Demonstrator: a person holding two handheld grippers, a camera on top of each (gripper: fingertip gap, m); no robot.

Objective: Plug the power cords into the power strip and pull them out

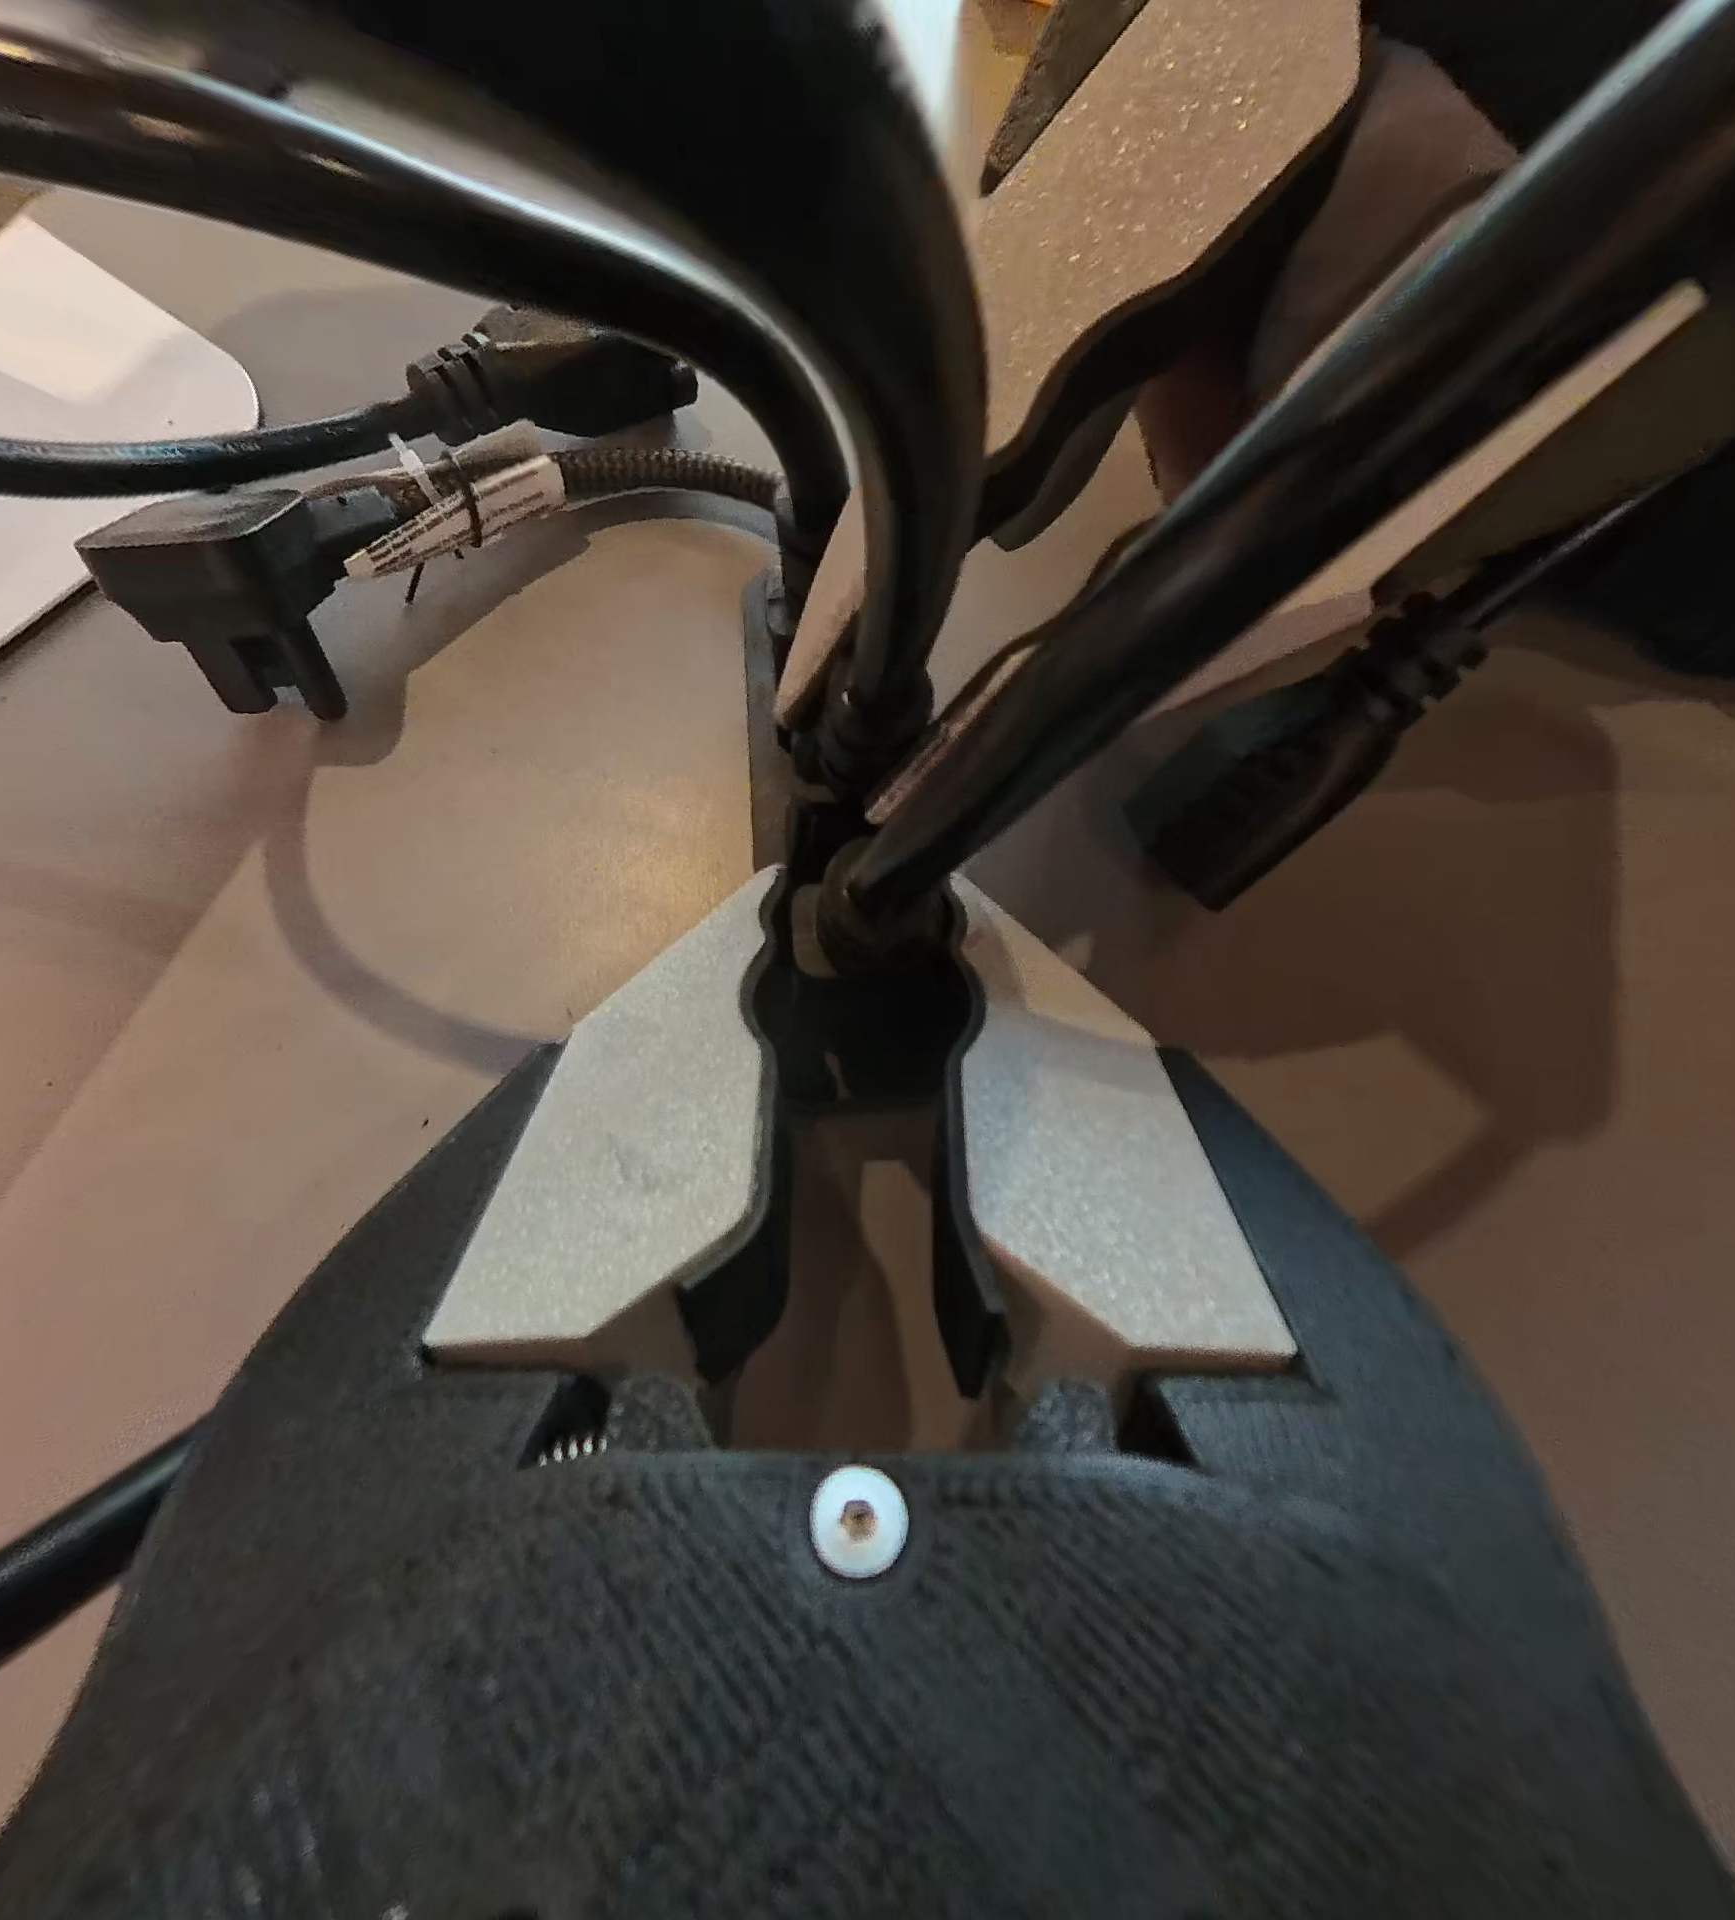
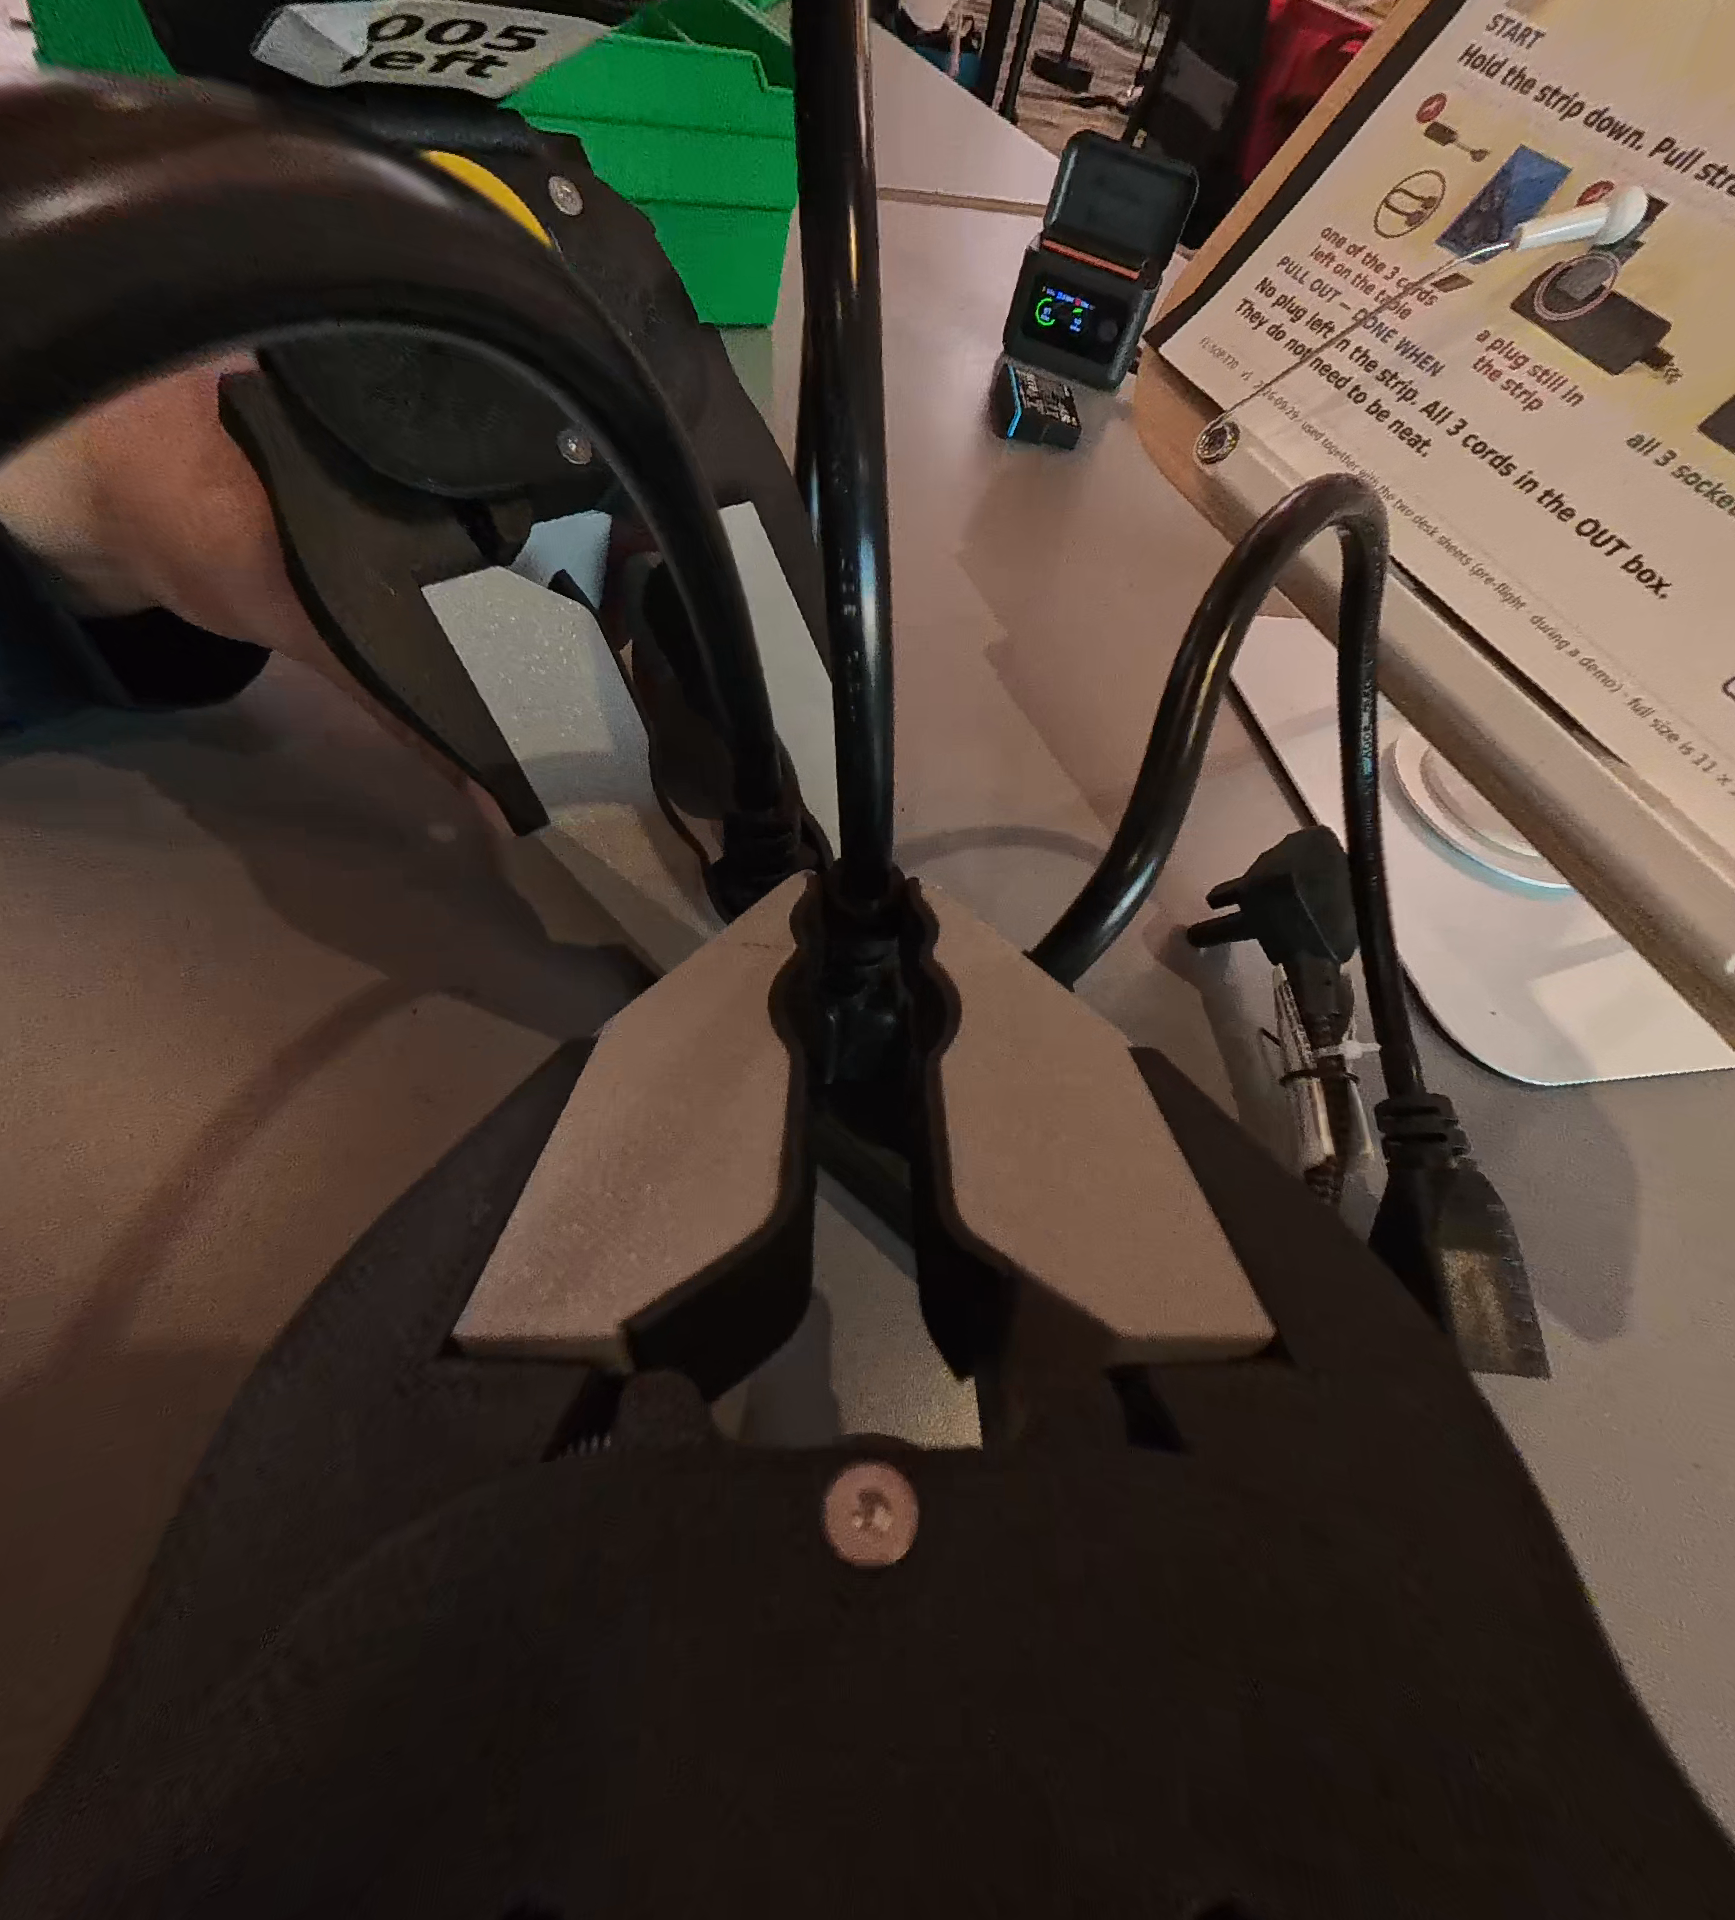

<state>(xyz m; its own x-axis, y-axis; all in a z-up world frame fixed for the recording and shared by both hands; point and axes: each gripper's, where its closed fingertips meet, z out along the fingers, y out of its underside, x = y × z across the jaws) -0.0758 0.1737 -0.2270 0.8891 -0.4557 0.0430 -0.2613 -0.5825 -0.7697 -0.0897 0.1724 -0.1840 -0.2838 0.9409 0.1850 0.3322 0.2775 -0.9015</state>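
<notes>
My left gripper (image 1: 863,914) is shut on the near end of the black power strip (image 1: 765,675), which lies on the tan table. Several black cords (image 1: 884,582) rise from plugs in the strip just beyond its tips. My right gripper (image 2: 863,935) is shut on a black plug (image 2: 858,1013) that stands in the strip, and its cord (image 2: 842,416) runs straight up. The right gripper's grey fingers (image 1: 1154,260) reach in from the upper right of the left wrist view. The left gripper's fingers (image 2: 530,665), held by a hand, show at the left of the right wrist view.
A loose cord connector (image 2: 1455,1257) lies at the right, also in the left wrist view (image 1: 1247,800). The strip's flat angled plug (image 1: 208,592) and braided cable lie nearby. A white stand base (image 2: 1465,935), a printed board (image 2: 1569,416), a small screen device (image 2: 1081,301) and green bins (image 2: 686,156) stand behind.
</notes>
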